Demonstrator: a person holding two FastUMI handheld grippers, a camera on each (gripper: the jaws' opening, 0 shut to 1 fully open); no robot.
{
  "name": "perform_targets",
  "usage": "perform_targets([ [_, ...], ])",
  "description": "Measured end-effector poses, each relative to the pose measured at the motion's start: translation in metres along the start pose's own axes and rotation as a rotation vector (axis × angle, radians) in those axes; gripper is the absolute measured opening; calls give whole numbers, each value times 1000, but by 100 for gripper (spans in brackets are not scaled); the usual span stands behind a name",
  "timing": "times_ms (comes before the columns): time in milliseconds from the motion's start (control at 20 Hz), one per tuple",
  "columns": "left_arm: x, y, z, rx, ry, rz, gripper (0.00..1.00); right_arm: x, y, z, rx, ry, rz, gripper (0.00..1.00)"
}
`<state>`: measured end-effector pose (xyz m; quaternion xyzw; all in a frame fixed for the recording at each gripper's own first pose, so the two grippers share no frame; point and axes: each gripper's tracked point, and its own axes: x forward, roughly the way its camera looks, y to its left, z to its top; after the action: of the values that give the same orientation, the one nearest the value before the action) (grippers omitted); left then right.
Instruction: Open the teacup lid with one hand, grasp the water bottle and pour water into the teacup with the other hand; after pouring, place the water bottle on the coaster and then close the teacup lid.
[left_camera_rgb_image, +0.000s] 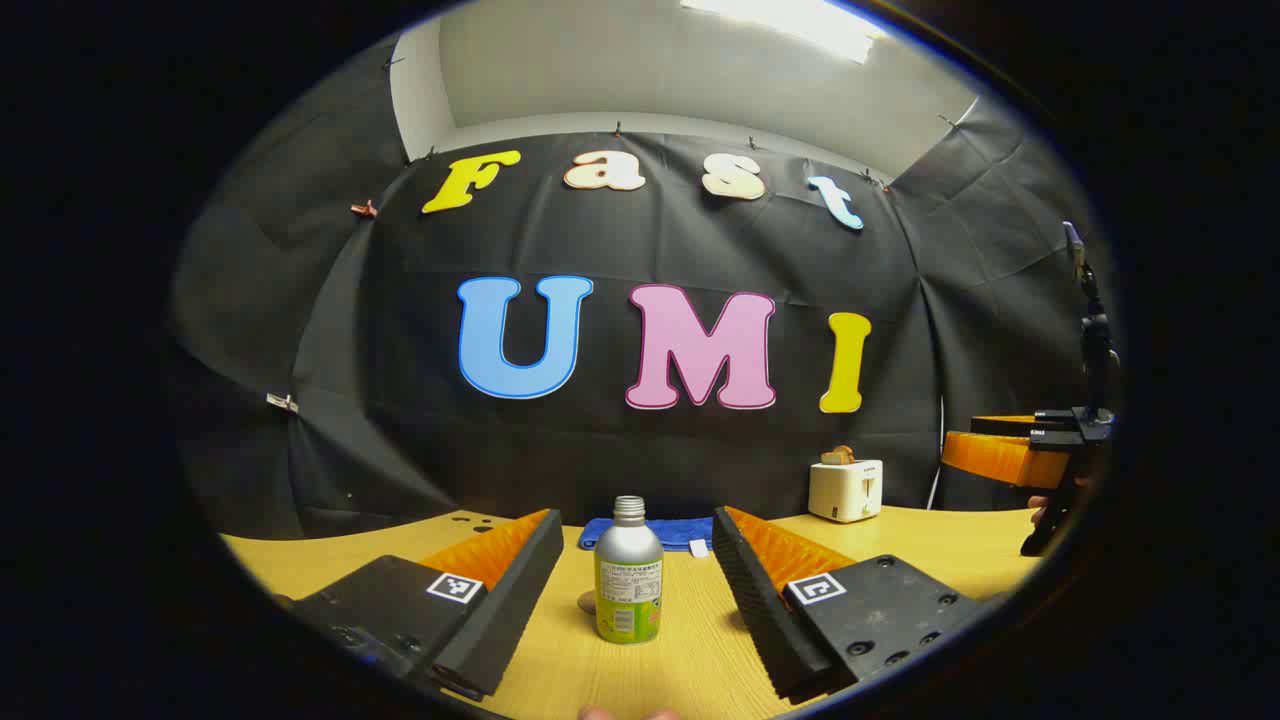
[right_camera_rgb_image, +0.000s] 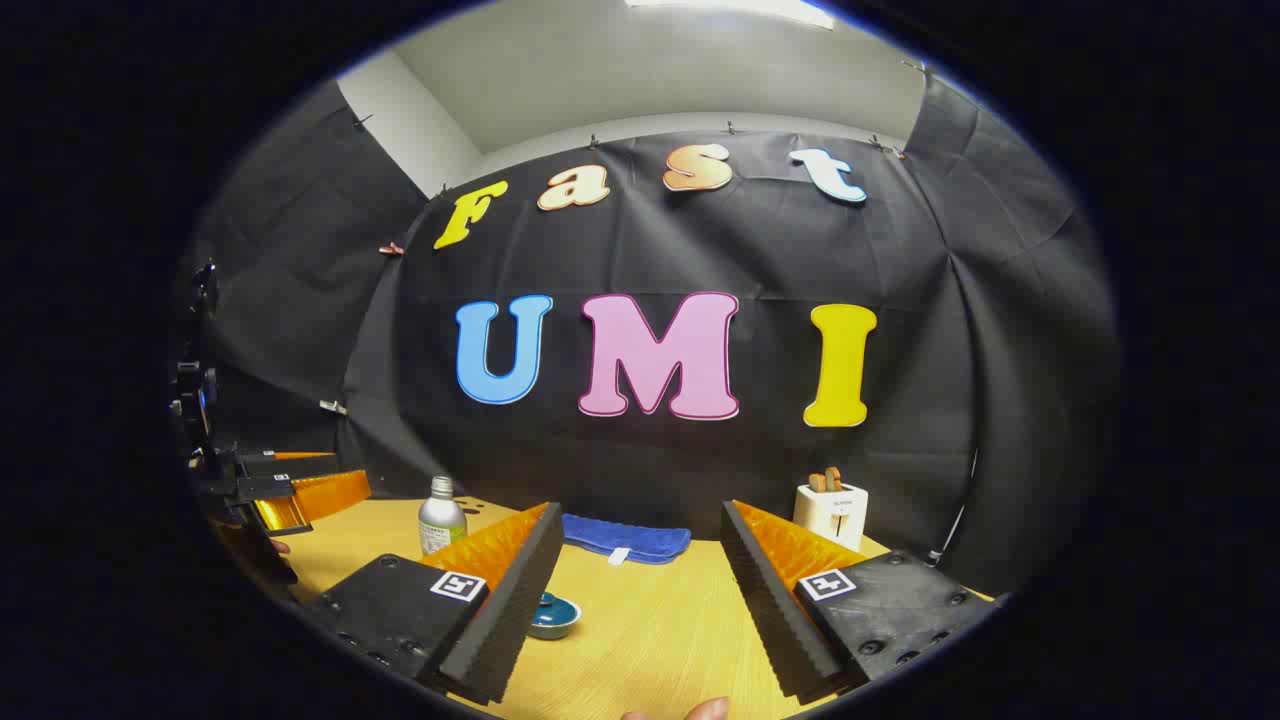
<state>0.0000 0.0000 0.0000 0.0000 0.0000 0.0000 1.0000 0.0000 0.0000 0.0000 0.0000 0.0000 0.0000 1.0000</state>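
Observation:
A silver water bottle (left_camera_rgb_image: 628, 575) with a green label and no cap stands upright on the wooden table (left_camera_rgb_image: 930, 545). In the left gripper view it sits between the fingers of my left gripper (left_camera_rgb_image: 635, 518), which is open and not touching it. The right gripper view has the same bottle (right_camera_rgb_image: 441, 518) far to the left. My right gripper (right_camera_rgb_image: 638, 512) is open with nothing between its fingers. A teal teacup lid (right_camera_rgb_image: 553, 612) with a knob shows just inside its left finger (right_camera_rgb_image: 510, 590), partly hidden. The cup under it is not visible.
A blue cloth (right_camera_rgb_image: 625, 538) lies at the back of the table, and a white toaster (right_camera_rgb_image: 832, 512) stands at the back right. A small brownish thing (left_camera_rgb_image: 587, 601) peeks out behind the bottle's base. The other gripper (left_camera_rgb_image: 1010, 455) hangs at the far right of the left gripper view.

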Motion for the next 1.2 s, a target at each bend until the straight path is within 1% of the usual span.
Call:
perform_targets([
  [150, 1, 3, -3, -2, 13, 7, 95, 3, 7, -5, 7, 28, 18, 97],
  [400, 1, 2, -4, -1, 13, 1, 95, 3, 7, -9, 16, 41, 43, 97],
  [650, 1, 1, -4, 6, 12, 0, 95, 1, 4, -6, 18, 30, 25, 98],
  [800, 0, 2, -1, 6, 6, 1, 95, 2, 6, -10, 37, 49, 46, 97],
  [900, 0, 0, -1, 13, 4, -1, 95, 2, 6, -11, 46, 52, 43, 97],
  [1200, 1, 0, -3, 13, 14, -2, 95, 3, 8, -10, 19, 41, 68, 97],
])
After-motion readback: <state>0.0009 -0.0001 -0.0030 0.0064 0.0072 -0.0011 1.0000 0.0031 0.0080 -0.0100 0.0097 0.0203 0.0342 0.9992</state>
